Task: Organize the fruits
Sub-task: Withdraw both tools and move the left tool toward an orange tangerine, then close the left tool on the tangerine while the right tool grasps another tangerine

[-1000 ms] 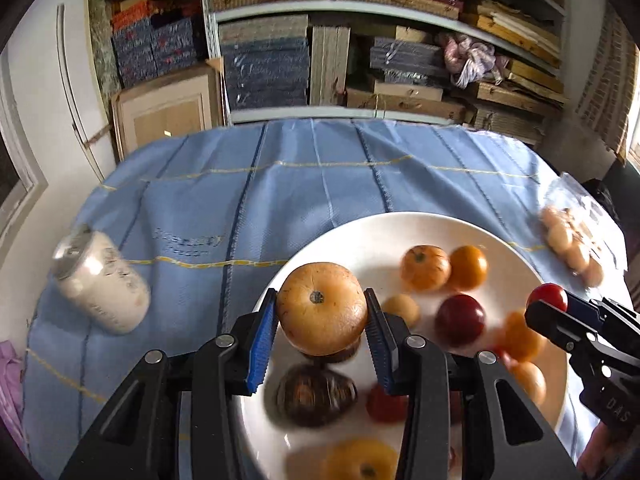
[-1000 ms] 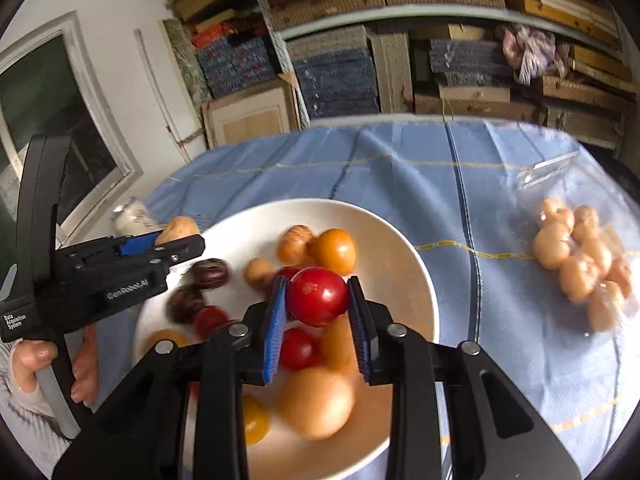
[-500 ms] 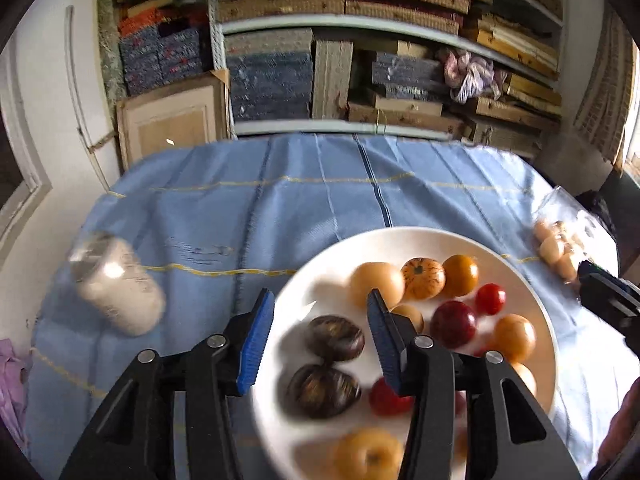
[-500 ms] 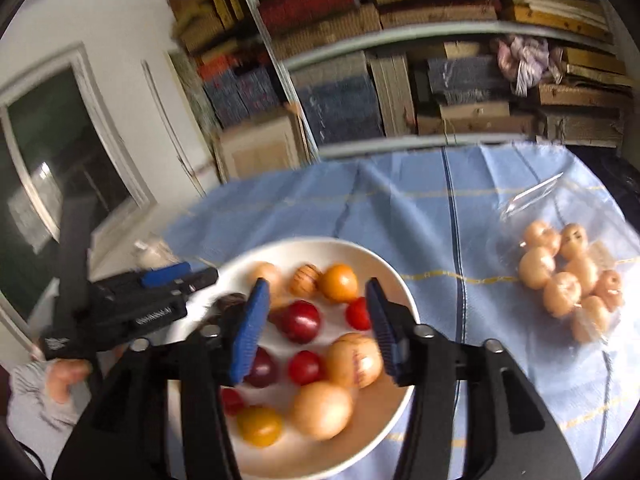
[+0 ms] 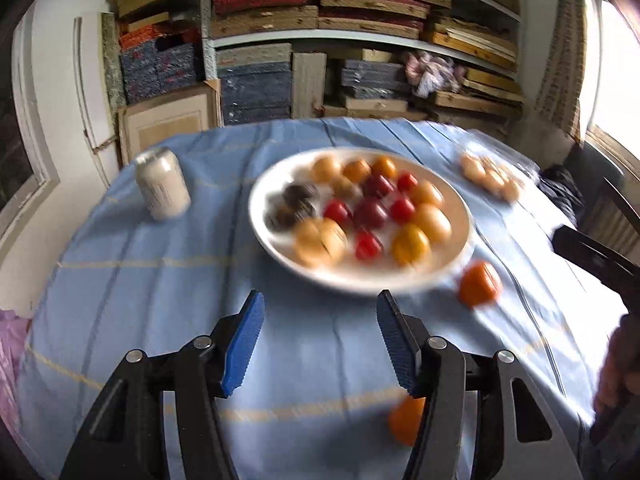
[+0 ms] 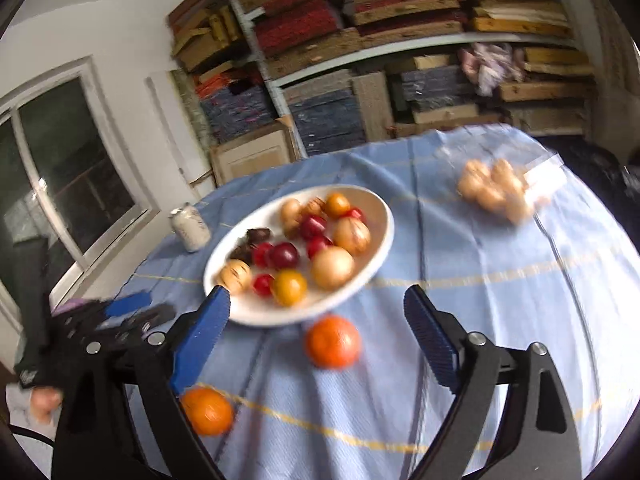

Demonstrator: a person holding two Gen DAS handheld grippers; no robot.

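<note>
Fruits [image 5: 362, 208] of orange, red, yellow and dark colours lie heaped on a white plate [image 5: 456, 264] in the left wrist view, blurred, near the middle of the desk [image 5: 140, 292] with its blue striped cloth. A white can [image 5: 162, 188] stands well to the left of the plate. One orange [image 5: 478, 283] lies on the cloth just beside the plate's near right rim, and a second orange [image 5: 404, 420] shows partly behind the right finger of the left tool [image 5: 319, 342]. That tool's jaws are opening, with only cloth between the blue pads. A clear bag of pale fruit [image 5: 490, 178] lies beyond the plate to the right.

From the right wrist view, the plate [image 6: 380, 216] sits ahead and slightly left, piled with the fruits [image 6: 312, 248]. The first orange [image 6: 332, 342] rests on the cloth just in front of the plate, between the fingers of the right tool [image 6: 318, 326] but touching neither pad; its jaws are opening and stand wide. The second orange [image 6: 208, 410] lies lower left, partly hidden by the left finger. The left tool [image 6: 136, 310] appears at the far left, held in a hand [image 6: 44, 402]. The can [image 6: 191, 227] stands left of the plate, the bag [image 6: 494, 194] far right.
</note>
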